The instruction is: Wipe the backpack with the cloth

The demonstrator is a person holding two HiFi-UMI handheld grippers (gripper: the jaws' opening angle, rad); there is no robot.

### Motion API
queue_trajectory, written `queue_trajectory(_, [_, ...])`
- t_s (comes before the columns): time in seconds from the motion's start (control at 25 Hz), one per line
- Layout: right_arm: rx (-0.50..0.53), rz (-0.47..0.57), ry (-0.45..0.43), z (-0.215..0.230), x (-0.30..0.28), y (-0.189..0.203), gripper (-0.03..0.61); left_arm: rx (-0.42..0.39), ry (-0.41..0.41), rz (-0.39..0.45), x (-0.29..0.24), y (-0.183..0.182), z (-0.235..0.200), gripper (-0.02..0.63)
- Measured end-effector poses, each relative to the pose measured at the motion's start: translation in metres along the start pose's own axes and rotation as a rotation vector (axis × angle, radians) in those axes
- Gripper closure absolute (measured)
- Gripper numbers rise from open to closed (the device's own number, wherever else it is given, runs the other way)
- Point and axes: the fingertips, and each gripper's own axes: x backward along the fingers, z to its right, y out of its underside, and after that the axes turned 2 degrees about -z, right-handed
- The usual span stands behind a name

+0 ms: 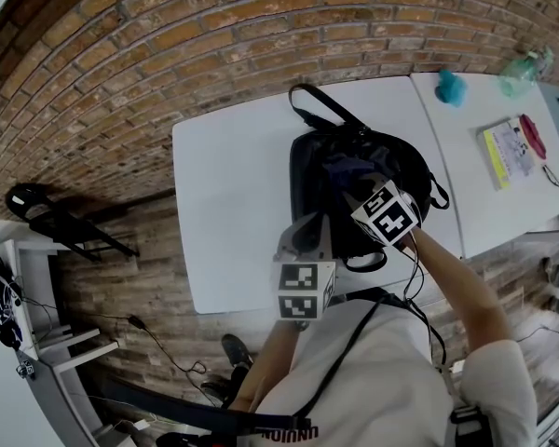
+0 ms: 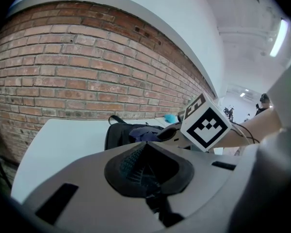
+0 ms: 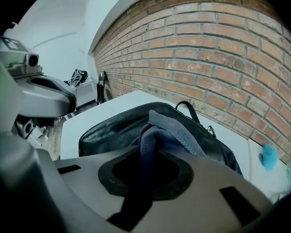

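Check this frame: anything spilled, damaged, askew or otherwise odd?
Nothing stands out. The black backpack lies on the white table, the right gripper is shut on the blue cloth over it, and the left gripper is shut and empty.

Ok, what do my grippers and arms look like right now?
Both the left gripper and right gripper are grey, each carrying a white cube with black square markers. Thin black cables trail along the right arm. The shirt is white, short-sleeved.
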Motion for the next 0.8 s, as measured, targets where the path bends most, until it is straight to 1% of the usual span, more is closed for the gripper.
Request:
queue_trajectory(0.2, [0.014,-0.026,-0.018,-0.014,0.005,0.006,0.540,0.005,-0.002,0.001,0.001,0.001,0.000,0.609])
queue_trajectory(0.44, [-0.018,-0.054,-0.059,-0.030,0.009,0.018,0.540,0.005,0.005,0.001,0.001,0.002,0.004,0.609])
queue_trajectory(0.8, [-0.040,-0.063,-0.090,-0.047,0.018,0.029,0.540,0.006,0.002,-0.003,0.002,0.003,0.004,0.609])
